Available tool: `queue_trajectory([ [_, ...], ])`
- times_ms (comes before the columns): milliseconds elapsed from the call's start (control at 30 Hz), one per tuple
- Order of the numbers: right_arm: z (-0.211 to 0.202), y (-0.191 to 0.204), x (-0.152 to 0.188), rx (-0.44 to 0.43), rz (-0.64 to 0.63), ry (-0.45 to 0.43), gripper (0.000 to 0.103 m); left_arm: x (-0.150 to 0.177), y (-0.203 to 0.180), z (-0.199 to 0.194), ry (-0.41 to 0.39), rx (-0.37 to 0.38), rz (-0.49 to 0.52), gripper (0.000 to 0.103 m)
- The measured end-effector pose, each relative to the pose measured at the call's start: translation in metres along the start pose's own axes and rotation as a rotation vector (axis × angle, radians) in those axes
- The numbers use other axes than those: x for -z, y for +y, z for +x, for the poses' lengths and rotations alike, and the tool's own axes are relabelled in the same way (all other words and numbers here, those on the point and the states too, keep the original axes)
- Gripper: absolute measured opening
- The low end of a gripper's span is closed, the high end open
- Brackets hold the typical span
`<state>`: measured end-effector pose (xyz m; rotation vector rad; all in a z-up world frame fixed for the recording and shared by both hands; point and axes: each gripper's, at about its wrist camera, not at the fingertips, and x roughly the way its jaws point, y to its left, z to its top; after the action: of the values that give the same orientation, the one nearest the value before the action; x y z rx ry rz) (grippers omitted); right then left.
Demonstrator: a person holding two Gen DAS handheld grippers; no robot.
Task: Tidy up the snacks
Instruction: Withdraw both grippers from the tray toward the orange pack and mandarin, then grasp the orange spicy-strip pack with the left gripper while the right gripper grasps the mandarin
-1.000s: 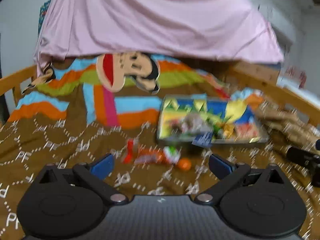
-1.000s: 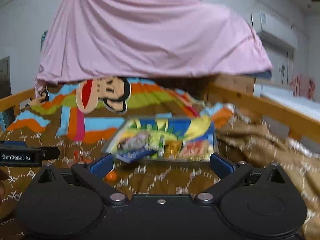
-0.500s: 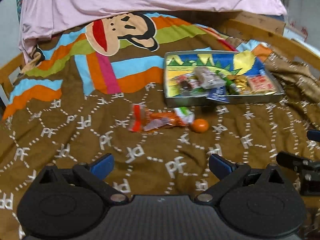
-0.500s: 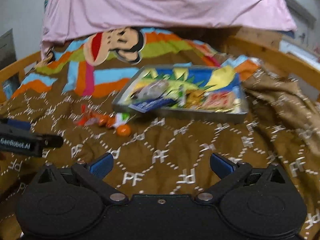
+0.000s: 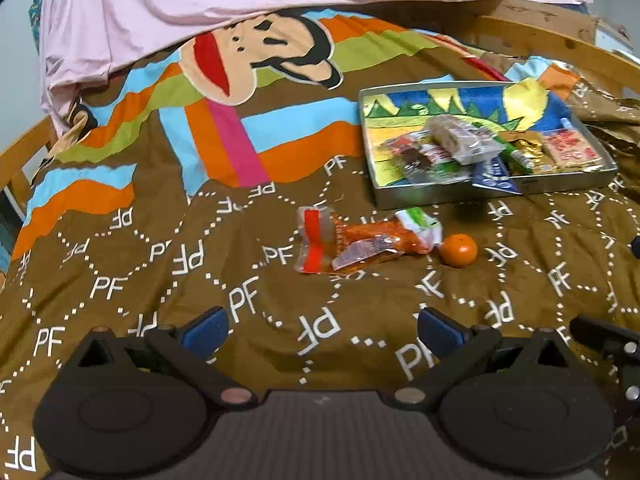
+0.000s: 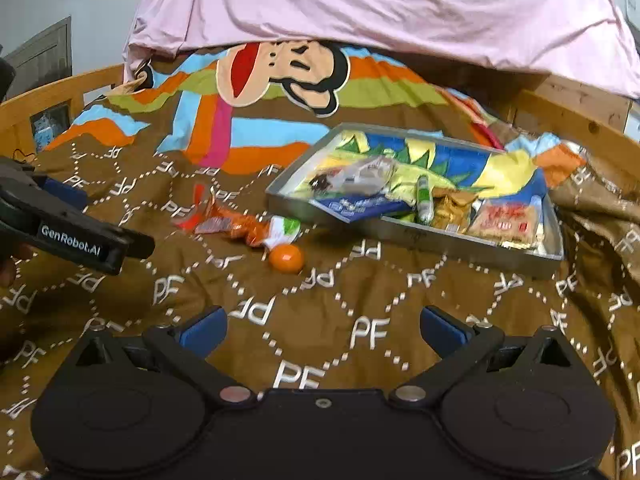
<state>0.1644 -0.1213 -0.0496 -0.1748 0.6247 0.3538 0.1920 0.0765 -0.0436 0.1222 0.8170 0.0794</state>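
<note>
The orange snack packet (image 5: 360,240) lay mid-frame on the bed cover (image 5: 120,280), just left of the small orange ball (image 5: 459,250), below the metal tray (image 5: 420,196). It looked light, soft and crinkly; its middle seemed the best hold. Both the left gripper (image 5: 322,326) and right gripper (image 6: 323,325) had jaws wide, empty. Only the right view showed the left tool from the side, at left edge.

Blanket (image 5: 120,288) brown w/ white dotted "PF" print, plus orange/blue/green/pink stripes upper left. Sheet (image 5: 200,0) at top pale pink. Tray (image 5: 424,196) grey, inside blue/yellow/green. Wrapper (image 5: 360,244) orange & red. Ball (image 5: 459,250) orange.
</note>
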Motion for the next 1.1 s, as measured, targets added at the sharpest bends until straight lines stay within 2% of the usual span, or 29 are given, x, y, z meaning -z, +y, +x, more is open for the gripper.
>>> queue_trajectory([
  [167,0.011,-0.002,-0.002,0.023,-0.027,-0.028,0.102,-0.006,0.007,0.012,-0.004,0.012,-0.045,0.102],
  [333,0.026,-0.004,-0.007,-0.022,-0.034,-0.045,0.102,-0.016,0.009,0.025,-0.03,0.021,-0.001,0.103],
  [433,0.038,-0.003,-0.011,-0.044,-0.028,-0.035,0.102,-0.026,0.011,0.039,-0.019,0.051,0.088,0.103],
  [533,0.05,-0.002,-0.011,-0.046,-0.06,-0.036,0.102,-0.041,0.01,0.051,-0.043,0.074,0.166,0.103],
  [667,0.067,-0.001,-0.01,-0.054,-0.083,-0.015,0.102,-0.059,-0.006,0.061,-0.073,0.171,0.312,0.103],
  [700,0.072,0.0,-0.01,-0.055,-0.084,-0.002,0.098,-0.063,-0.011,0.064,-0.072,0.202,0.357,0.103],
  [900,0.084,0.01,-0.013,-0.075,-0.129,-0.012,0.091,-0.073,-0.036,0.093,-0.022,0.31,0.605,0.103],
  [1100,0.106,0.006,-0.015,-0.086,-0.12,-0.002,0.086,-0.069,-0.044,0.115,0.063,0.387,0.756,0.102],
])
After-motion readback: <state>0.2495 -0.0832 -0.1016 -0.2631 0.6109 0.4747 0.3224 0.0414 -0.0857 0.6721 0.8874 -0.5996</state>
